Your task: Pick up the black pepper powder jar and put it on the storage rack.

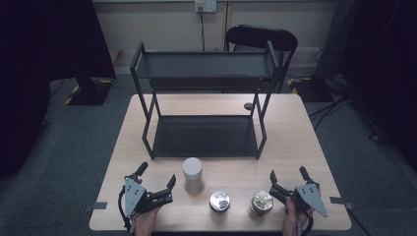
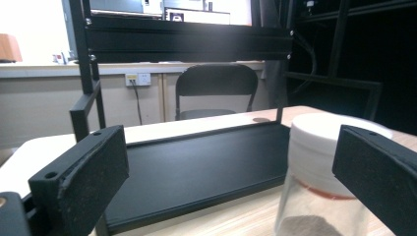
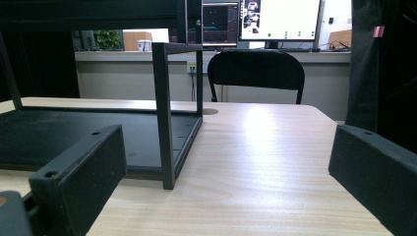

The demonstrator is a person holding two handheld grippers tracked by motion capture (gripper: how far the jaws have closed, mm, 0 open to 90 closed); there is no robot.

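Note:
Three jars stand in front of a black two-tier rack point(image 1: 204, 135): a white-lidded jar point(image 1: 192, 173), a silver-lidded jar point(image 1: 220, 202) and a gold-lidded jar point(image 1: 262, 201). My left gripper point(image 1: 157, 175) is open at the table's front left, with its jaws angled toward the white-lidded jar. In the left gripper view the gripper point(image 2: 231, 169) holds nothing, and the white-lidded jar point(image 2: 322, 162) stands close, just inside the right jaw. My right gripper point(image 1: 288, 174) is open at the front right, just right of the gold-lidded jar. Its own view shows the gripper point(image 3: 226, 167) spread wide over bare table.
The rack's lower shelf point(image 2: 196, 164) lies low on the wooden table point(image 1: 295, 142), and its corner post point(image 3: 164, 123) rises ahead of the right gripper. A black chair point(image 1: 260, 38) stands behind the table. A small dark disc point(image 1: 248, 106) lies near the rack's back right leg.

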